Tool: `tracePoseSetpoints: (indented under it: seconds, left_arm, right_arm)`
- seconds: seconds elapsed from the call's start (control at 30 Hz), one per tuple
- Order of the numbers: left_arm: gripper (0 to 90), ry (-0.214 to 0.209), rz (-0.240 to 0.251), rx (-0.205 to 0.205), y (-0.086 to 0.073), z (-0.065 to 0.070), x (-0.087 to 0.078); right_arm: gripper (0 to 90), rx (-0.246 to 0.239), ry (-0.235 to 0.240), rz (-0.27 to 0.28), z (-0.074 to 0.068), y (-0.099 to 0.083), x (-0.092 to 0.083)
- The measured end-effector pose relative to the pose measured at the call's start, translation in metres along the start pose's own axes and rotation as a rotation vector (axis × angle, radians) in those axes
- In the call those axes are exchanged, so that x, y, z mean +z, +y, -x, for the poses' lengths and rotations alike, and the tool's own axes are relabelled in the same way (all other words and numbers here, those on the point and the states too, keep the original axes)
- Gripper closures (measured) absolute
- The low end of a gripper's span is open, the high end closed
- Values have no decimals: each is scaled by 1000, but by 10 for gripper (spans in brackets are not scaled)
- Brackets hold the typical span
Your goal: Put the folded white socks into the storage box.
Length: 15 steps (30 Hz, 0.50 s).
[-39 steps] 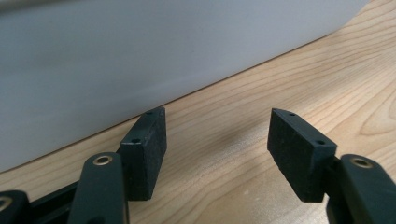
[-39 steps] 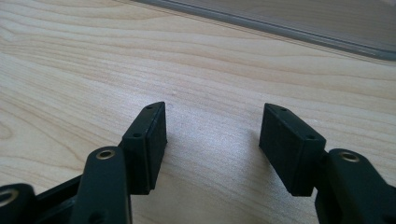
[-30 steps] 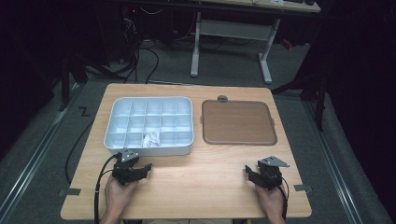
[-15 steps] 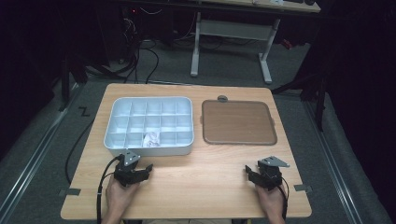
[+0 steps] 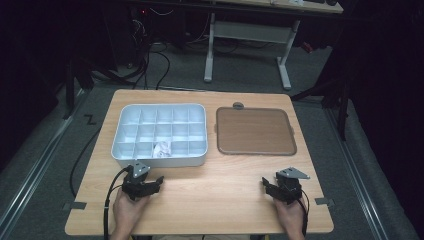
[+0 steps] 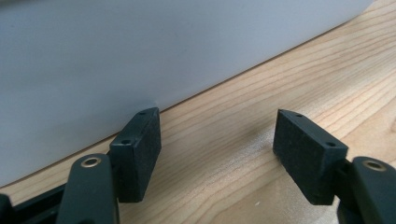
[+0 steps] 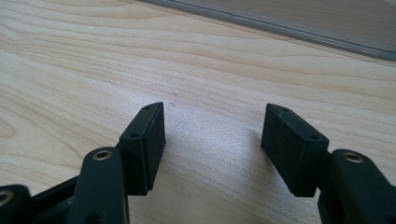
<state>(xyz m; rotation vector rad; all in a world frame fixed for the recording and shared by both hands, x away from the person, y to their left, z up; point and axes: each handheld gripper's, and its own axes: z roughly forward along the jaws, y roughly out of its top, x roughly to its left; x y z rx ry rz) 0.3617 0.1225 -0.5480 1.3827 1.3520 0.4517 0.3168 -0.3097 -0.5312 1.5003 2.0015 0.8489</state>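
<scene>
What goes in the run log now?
left tool: open, empty, jaws just opened | right tool: open, empty | compartment box: crumpled white piece inside

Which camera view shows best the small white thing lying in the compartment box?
The high view: it looks down into the compartment box and shows the crumpled white thing in a near-row cell. The left gripper view gives the box's outer wall, not the inside. The right gripper view looks over bare table.

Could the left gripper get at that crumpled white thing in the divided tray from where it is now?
Probably yes. The left gripper rests just before the white tray, jaws open and empty, having just been opening. The crumpled white thing lies in a front-row compartment with nothing over it, though the gripper must lift over the wall.
</scene>
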Motion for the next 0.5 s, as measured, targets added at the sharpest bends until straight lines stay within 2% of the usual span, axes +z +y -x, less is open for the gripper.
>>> tracePoseSetpoints:
  seconds: [0.5]
  left_arm:
    - [330,0,2,-3,0,0,0]
  right_arm:
    - [387,-5,4,0,0,0,0]
